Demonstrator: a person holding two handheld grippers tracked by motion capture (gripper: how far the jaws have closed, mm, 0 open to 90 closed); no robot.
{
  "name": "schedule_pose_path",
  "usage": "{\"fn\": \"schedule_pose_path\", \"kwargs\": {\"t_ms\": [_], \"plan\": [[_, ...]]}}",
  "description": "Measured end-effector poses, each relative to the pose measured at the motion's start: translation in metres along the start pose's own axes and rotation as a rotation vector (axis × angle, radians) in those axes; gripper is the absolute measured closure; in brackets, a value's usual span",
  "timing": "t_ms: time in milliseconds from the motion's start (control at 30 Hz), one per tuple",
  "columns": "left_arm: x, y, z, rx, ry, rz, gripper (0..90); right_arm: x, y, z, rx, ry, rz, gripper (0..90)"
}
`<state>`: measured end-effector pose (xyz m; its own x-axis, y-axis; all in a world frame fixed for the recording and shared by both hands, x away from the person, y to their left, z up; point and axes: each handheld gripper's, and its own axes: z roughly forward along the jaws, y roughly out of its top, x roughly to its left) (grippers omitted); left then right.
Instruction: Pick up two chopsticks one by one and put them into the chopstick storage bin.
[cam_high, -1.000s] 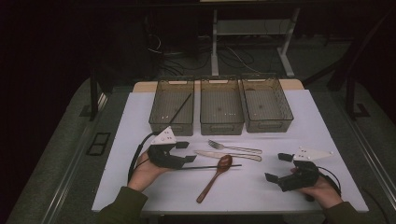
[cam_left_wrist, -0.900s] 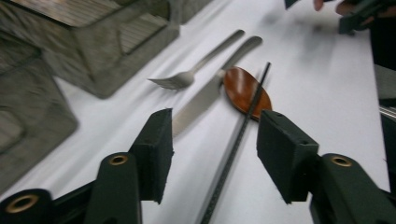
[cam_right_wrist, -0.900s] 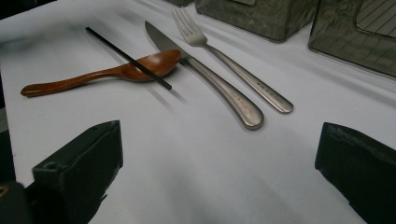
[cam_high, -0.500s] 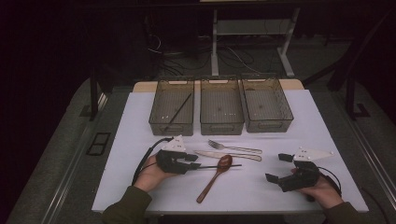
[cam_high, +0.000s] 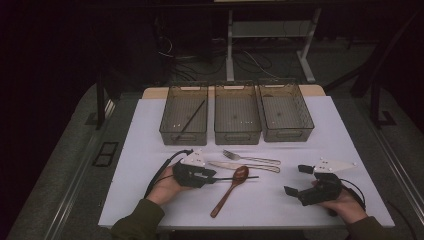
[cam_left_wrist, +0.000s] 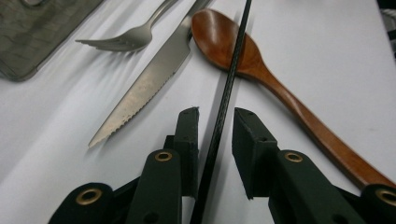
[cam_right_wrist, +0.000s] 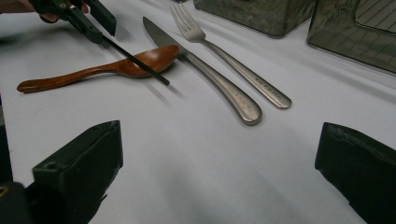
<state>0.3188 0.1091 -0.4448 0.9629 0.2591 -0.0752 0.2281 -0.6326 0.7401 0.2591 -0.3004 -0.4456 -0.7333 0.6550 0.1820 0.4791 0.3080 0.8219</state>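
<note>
Between the jaws of the left gripper (cam_left_wrist: 215, 122) lies a black chopstick (cam_left_wrist: 227, 88) — they have just been closing, pads not yet pressing it. Its far end crosses the wooden spoon (cam_high: 231, 189) on the counter (cam_high: 150, 145). Well apart, the right gripper (cam_high: 295, 180) rests wide open.

Chopstick's (cam_left_wrist: 223, 116) contact with tool possibly hidden

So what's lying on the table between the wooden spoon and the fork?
The knife lies between the wooden spoon and the fork, as the high view shows.
</note>
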Motion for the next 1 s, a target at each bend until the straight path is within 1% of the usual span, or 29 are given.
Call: {"fn": "schedule_pose_path", "kwargs": {"t_ms": [33, 167, 233, 333, 467, 833, 1000], "plan": [[0.0005, -0.0005, 0.0005, 0.006, -0.001, 0.003, 71.2, 0.0001, 0.0, 0.0, 0.001, 0.0, 0.0, 0.4], [0.0011, -0.0016, 0.0028, 0.003, -0.006, 0.002, 73.1, 0.0004, -0.0002, 0.0001, 0.001, 0.002, -0.004, 0.4], [0.0016, -0.0019, 0.0034, 0.018, -0.009, 0.011, 73.9, 0.0004, -0.0002, 0.0001, 0.002, 0.002, -0.005, 0.4], [0.0014, -0.0027, 0.0058, 0.025, -0.016, 0.014, 75.8, 0.0003, -0.0002, 0.0, 0.001, 0.002, -0.005, 0.4], [0.0012, -0.0028, 0.0064, 0.025, -0.013, 0.018, 79.0, 0.0004, -0.0003, -0.0002, 0.003, 0.001, -0.006, 0.4], [-0.0002, -0.0019, 0.0067, 0.029, -0.018, 0.03, 83.2, 0.0006, -0.0005, -0.0008, 0.002, 0.003, -0.009, 0.4], [-0.0006, -0.0014, 0.0056, 0.032, -0.022, 0.021, 84.6, 0.0009, -0.0006, -0.0009, 0.004, 0.004, -0.009, 0.4]]}}
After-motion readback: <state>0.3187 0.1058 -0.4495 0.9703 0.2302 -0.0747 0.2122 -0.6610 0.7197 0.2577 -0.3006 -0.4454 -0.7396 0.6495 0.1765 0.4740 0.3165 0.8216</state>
